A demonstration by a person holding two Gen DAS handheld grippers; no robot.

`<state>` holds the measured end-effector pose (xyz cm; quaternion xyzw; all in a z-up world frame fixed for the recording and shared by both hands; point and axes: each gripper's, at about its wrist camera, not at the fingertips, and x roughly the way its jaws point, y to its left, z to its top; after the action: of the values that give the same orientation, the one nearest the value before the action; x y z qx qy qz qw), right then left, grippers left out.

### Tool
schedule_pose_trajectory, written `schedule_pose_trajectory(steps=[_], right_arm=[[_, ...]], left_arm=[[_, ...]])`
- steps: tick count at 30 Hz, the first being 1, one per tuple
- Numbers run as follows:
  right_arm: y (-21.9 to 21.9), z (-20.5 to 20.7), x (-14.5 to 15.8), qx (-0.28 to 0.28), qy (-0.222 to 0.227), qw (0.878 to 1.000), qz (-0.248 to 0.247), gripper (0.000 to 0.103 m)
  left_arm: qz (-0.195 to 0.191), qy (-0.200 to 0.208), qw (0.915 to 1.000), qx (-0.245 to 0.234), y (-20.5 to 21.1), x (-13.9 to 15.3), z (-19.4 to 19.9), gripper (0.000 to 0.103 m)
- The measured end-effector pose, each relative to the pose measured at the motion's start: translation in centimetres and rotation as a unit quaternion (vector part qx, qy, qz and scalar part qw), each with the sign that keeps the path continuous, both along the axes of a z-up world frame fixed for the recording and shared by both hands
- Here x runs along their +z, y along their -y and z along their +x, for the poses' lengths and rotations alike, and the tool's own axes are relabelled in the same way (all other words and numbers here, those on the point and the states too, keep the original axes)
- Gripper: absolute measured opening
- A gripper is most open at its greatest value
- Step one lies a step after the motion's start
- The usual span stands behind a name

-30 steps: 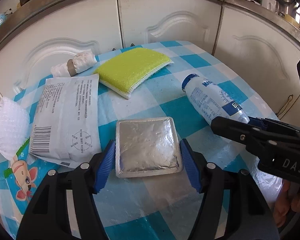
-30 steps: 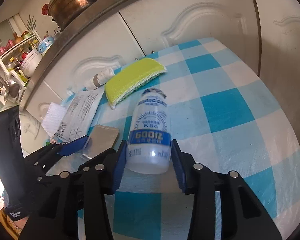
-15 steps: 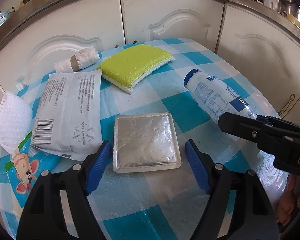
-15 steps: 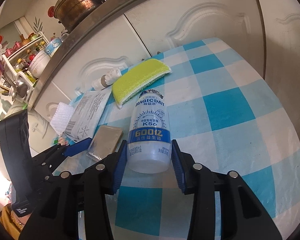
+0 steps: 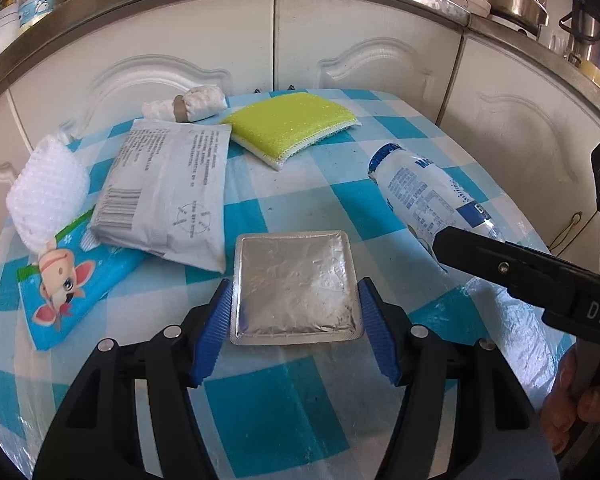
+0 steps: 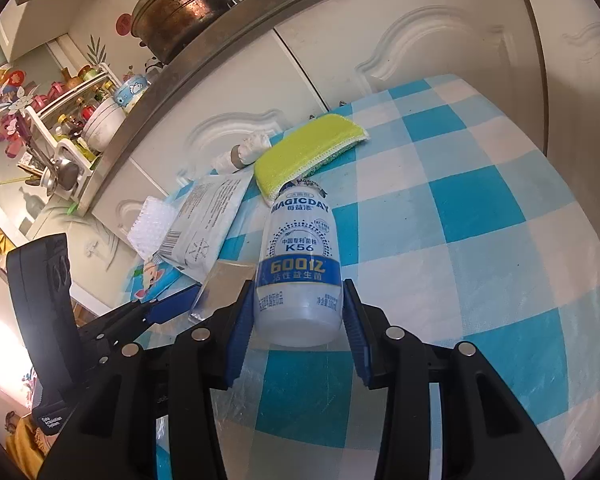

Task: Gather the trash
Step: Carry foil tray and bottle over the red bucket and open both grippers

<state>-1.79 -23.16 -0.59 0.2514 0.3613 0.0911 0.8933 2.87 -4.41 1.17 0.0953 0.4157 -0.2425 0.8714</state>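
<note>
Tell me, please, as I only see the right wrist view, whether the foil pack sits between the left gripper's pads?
Observer: Yes. The foil pack lies flat between the pads of the left gripper, whose jaws are closing; I cannot tell whether they press yet.
Operator: Does anything overlap the pack?
Observer: No. Its top is bare, and the pouch beside it stops short of its edge.
Operator: What is under that pouch?
Observer: A blue packet, with bubble wrap on its far end.
</note>
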Motion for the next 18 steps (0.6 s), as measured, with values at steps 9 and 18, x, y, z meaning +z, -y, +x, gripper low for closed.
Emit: schedule_pose_trajectory(steps=[9, 18], right_arm=[[-2.4, -0.4, 0.1, 0.04, 0.007, 0.999, 0.025, 0.044], [-6.5, -1.3, 0.4, 0.083, 0.013, 0.996, 0.011, 0.044]], left_arm=[[-0.028, 0.007, 0.9987, 0.041, -5.3, 1.3, -4.5, 0.063], [-0.045, 0.003, 0.9954, 0.084, -12.1, 2.5, -8.6, 0.063]])
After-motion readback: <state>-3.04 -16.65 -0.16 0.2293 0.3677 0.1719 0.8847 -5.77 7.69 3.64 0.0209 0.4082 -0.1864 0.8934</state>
